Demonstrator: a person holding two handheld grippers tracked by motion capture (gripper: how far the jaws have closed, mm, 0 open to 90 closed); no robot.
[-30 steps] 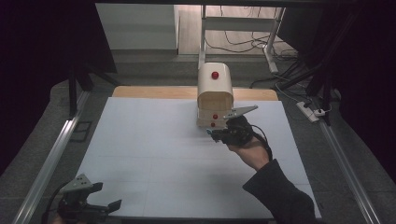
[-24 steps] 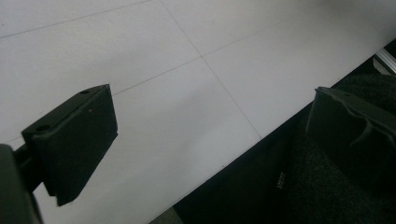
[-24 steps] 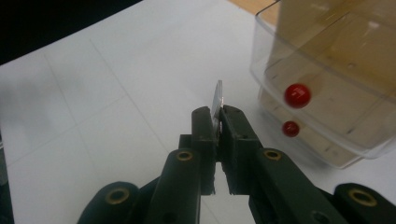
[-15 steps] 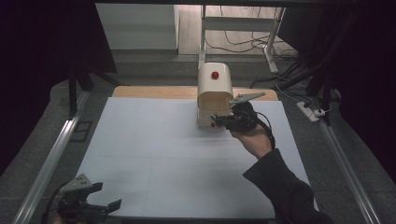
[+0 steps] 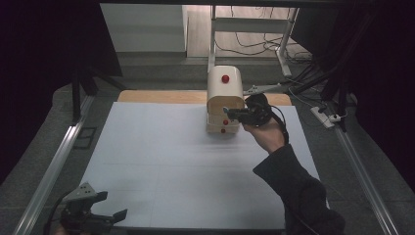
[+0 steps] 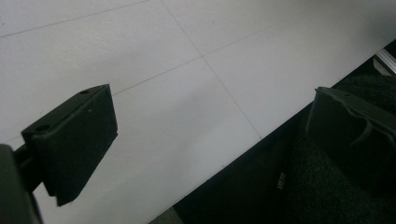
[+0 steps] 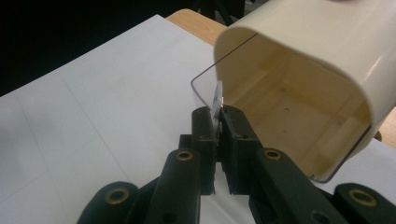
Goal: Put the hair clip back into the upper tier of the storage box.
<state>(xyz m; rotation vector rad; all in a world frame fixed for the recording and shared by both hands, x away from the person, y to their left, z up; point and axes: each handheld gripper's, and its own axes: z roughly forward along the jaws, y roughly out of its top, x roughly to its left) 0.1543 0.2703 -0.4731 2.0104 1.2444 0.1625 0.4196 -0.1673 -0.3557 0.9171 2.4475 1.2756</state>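
Box: cream box (image 5: pixel 224 100) with red knobs stands at the far middle of the desk (image 5: pixel 161 161), on its white sheet, just before a wooden strip.
Door: clear door (image 7: pixel 208 91) at the box's open front, swung up and out; the pale wooden inside shows behind it in the right gripper view.
Right hand-held gripper (image 5: pixel 234 114): held off the desk at the box's front, jaws pressed together on a small tab (image 7: pixel 216 100) at the clear door's edge; pads squeeze the tab from both sides.
Right hand (image 5: pixel 266 133): comes in from the lower right, dark sleeve behind it.
Left hand-held gripper (image 5: pixel 108 214): at the desk's near left corner, well apart from the box, jaws spread wide with nothing between them, over the sheet's edge.
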